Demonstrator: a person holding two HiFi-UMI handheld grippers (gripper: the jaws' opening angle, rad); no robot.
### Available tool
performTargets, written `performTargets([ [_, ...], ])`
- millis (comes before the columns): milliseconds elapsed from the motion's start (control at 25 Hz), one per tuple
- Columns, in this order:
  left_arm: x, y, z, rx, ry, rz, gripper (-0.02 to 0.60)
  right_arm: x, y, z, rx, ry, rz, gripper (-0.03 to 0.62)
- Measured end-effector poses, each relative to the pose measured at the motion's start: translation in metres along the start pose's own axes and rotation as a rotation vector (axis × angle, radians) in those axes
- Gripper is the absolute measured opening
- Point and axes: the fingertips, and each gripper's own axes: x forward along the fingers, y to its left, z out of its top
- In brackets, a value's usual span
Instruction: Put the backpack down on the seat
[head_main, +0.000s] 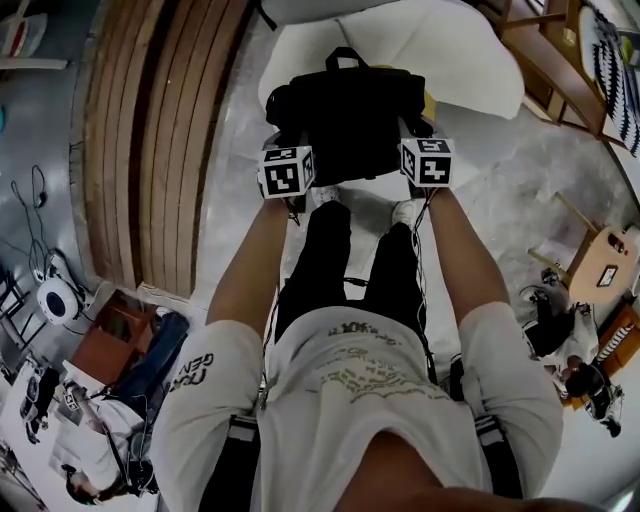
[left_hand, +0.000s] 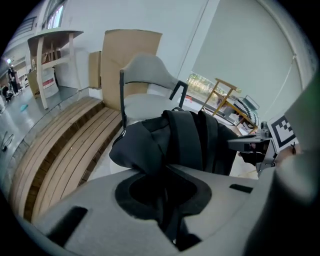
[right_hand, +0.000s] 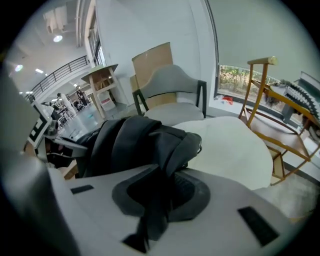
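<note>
Head view: limp backpack hangs from two pinches

Left gripper (left_hand: 167, 200) and right gripper (right_hand: 155, 197) each clamp a fold of the black backpack (head_main: 345, 120), which hangs at the near edge of the white seat (head_main: 480, 60). It looks soft, saggy and fairly heavy; the top handle (head_main: 345, 53) would likely give a surer hold.

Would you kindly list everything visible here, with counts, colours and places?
backpack: one, black, held at the seat's near edge
seat: one, white, rounded, ahead of the person
chair: one, grey with a dark frame, beyond the seat
slatted platform: one, brown wood, on the floor at left
cardboard sheets: at least two, tan, against the wall behind the chair
wooden rack: one, light wood, right of the seat
bystander: one, white top, lower left
second bystander: one, dark clothes, lower right
legs: two, black trousers, below the backpack
left gripper: one, grey, shut on the backpack's left side
right gripper: one, grey, shut on its right side
</note>
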Motion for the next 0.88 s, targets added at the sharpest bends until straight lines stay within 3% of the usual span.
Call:
performTargets([
  [160,0.025,0.014,-0.014,-0.033,-0.018,0.031,0.048,0.036,-0.003,-0.004,-0.055,0.017,-0.005,0.052],
  [520,0.069,0.046,-0.035,-0.068,-0.014,0.058,0.049,0.091,-0.002,-0.011,-0.068,-0.005,0.036,0.054],
  [640,0.083,0.059,-0.056,-0.078,0.04,0.052,0.051,0.104,0.005,-0.011,-0.067,-0.023,0.052,0.069],
  [680,0.088,0.064,-0.065,-0.082,0.077,0.052,0.067,0.107,0.008,-0.01,-0.047,-0.033,0.062,0.081],
  [760,0.093,0.076,-0.08,-0.089,0.142,0.062,0.144,0.114,0.013,-0.01,-0.007,-0.033,0.073,0.211],
  [840,0.091,0.085,-0.087,-0.096,0.145,0.088,0.22,0.113,0.016,-0.021,-0.006,-0.01,0.066,0.216],
  [880,0.088,0.088,-0.09,-0.099,0.133,0.103,0.224,0.109,0.018,-0.028,-0.014,-0.001,0.066,0.216],
])
